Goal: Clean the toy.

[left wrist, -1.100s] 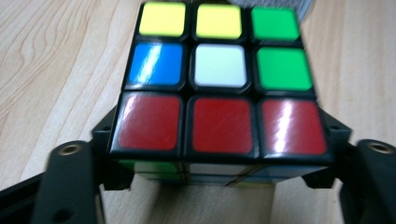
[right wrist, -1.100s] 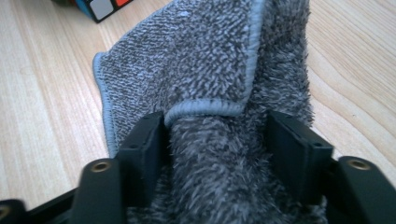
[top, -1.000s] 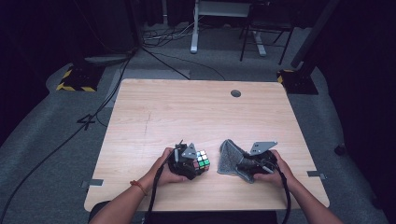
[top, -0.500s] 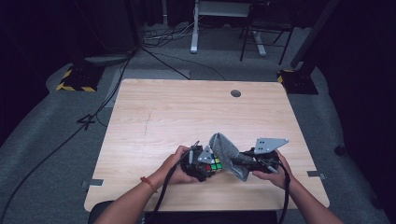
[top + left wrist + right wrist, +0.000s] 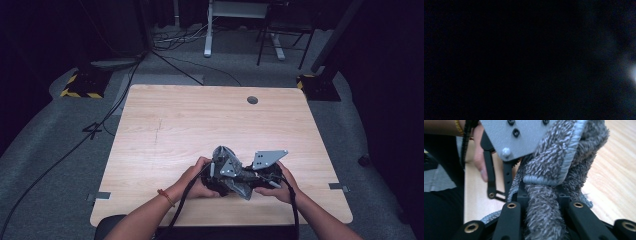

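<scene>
Bunching between the right tongs (image 5: pixel 541 202), the grey cloth (image 5: pixel 559 157) drapes the left tongs (image 5: pixel 220 172).

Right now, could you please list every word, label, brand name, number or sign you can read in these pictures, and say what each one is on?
None can be read: no writing shows on the grey cloth, the grey plate or the table.
The yellow and black hazard stripes on the floor are a pattern, not text.
The left gripper view is too dark to read anything.
</scene>
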A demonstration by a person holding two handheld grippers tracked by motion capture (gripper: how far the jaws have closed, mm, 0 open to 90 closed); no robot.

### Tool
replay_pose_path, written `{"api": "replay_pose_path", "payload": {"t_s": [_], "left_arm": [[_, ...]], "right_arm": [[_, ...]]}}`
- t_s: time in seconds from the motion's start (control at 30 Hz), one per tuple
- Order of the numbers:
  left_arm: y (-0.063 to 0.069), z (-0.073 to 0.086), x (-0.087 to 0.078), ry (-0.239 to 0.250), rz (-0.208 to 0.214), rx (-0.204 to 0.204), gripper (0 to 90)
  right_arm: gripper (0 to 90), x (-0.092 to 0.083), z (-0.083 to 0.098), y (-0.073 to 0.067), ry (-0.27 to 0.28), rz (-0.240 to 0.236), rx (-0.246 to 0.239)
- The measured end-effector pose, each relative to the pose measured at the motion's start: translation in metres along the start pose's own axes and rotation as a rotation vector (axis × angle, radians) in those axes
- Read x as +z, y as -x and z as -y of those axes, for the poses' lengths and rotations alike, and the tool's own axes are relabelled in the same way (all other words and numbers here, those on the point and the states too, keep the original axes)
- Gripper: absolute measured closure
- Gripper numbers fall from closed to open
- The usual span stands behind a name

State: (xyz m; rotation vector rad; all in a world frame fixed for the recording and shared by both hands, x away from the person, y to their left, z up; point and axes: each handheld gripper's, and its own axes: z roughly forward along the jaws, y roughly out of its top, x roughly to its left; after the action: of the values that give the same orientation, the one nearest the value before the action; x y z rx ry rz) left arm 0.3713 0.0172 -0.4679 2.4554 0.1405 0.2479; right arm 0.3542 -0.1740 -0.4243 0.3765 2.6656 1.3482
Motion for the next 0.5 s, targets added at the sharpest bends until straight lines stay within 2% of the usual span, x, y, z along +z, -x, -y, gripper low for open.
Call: {"api": "replay_pose_path", "payload": {"t_s": [0.03, 0.07, 0.13, 0.17, 0.2, 0.23, 0.33, 0.5], "left_arm": [[0.000, 0.000, -0.001, -0.006, -0.005, -0.002, 33.8], [0.002, 0.002, -0.002, -0.013, -0.003, -0.032, 33.8], [0.002, 0.003, -0.005, -0.014, -0.013, -0.010, 33.8], [0.003, 0.004, -0.007, -0.015, -0.013, -0.020, 33.9], [0.003, 0.005, -0.008, -0.017, -0.011, -0.014, 33.9], [0.005, 0.007, -0.009, -0.013, -0.015, -0.045, 33.9], [0.007, 0.010, -0.014, -0.016, -0.018, -0.045, 33.9], [0.006, 0.014, -0.024, 0.032, -0.015, -0.051, 33.8]], "right_arm": [[74.2, 0.001, 0.000, -0.001, 0.000, 0.009, -0.001], [74.4, 0.002, 0.000, -0.001, -0.002, 0.017, -0.005], [74.8, 0.001, 0.002, -0.001, -0.005, 0.046, -0.021], [75.0, -0.001, 0.003, 0.000, -0.004, 0.055, -0.016], [75.0, -0.002, 0.004, 0.001, -0.006, 0.066, -0.021], [75.1, -0.002, 0.005, 0.001, -0.010, 0.079, -0.026], [75.2, -0.007, 0.011, 0.006, -0.010, 0.087, 0.000], [75.5, -0.012, 0.022, 0.016, -0.012, 0.106, 0.042]]}}
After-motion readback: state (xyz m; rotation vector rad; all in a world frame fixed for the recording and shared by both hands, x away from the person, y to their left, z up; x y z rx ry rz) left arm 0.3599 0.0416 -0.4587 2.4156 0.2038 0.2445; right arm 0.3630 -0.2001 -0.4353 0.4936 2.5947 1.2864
